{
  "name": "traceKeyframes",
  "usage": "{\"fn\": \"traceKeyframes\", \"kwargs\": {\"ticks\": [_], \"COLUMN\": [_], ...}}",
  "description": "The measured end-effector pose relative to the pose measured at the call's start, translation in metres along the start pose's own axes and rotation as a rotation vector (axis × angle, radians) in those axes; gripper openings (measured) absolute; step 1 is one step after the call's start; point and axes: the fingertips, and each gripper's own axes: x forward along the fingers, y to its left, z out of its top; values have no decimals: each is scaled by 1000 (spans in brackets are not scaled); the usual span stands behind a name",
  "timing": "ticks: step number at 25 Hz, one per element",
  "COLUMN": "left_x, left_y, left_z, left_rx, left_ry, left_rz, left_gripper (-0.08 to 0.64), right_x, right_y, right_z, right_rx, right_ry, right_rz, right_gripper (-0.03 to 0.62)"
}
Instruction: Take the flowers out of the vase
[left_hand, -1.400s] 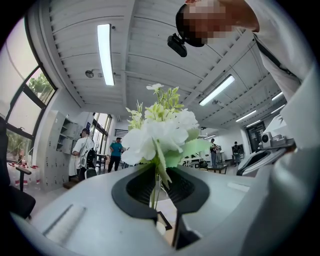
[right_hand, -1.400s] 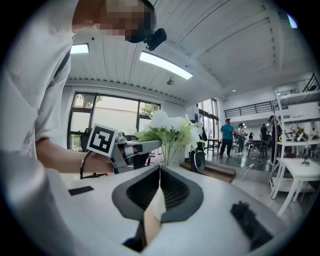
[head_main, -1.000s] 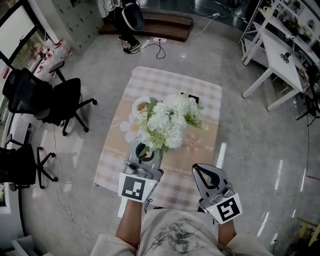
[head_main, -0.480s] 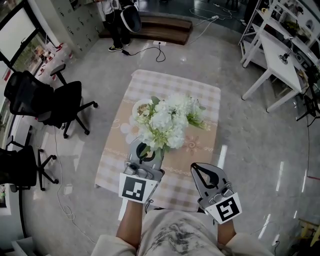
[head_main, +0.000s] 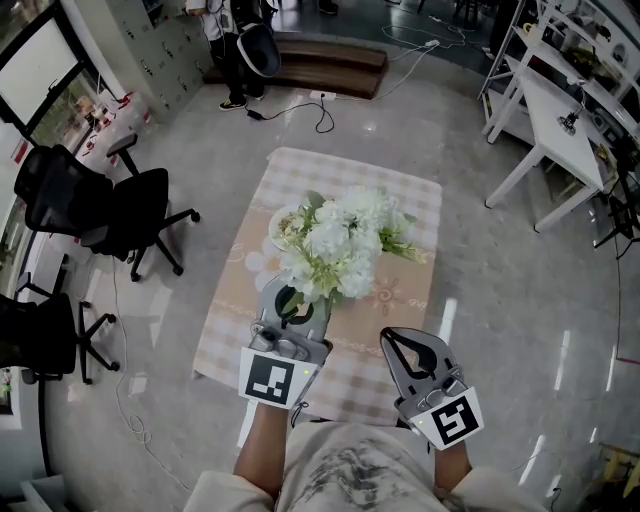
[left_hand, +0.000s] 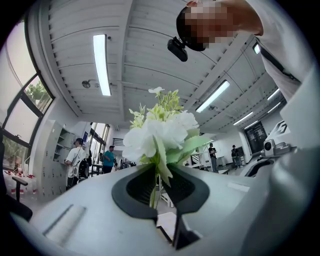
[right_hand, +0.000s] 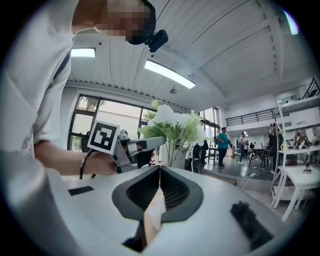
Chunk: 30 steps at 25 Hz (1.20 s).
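My left gripper (left_hand: 158, 175) is pinched almost shut on the thin green stems (left_hand: 153, 195) of the white flowers (left_hand: 162, 135), just under the leaves, with the heavy heads fanning wide above the pads. With so slim a hold, I judge the bunch could swivel or tip in the pads, and any stem not truly caught could slip free. In the head view the flowers hang over the checked table (head_main: 400, 200), hiding part of a round white rim (head_main: 281, 222) that may be the vase. I cannot tell whether the stem ends are clear of it, and swinging sideways too early could topple it. My right gripper (right_hand: 159, 172) is closed on nothing, off to the side, steadying nothing.
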Motion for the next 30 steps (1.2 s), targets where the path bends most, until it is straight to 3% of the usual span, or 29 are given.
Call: {"fn": "traceKeyframes", "kwargs": {"ticks": [8,11,30], "left_x": [2,-1,-40], "left_y": [-2,-5,0], "left_z": [18,16,12], "left_rx": [24,2,-18], "left_ry": [-65,-28,-5], "left_rz": [-1,-2,39], "left_gripper": [48,48,48], "right_x": [-2,-2,9], "right_y": [1,2,27], "right_z": [7,12,24], "right_rx": [-7,-9,-29], "right_ry": [-17,-23,-46], "right_rz": [3,8,74], "right_gripper": [17,17,17]}}
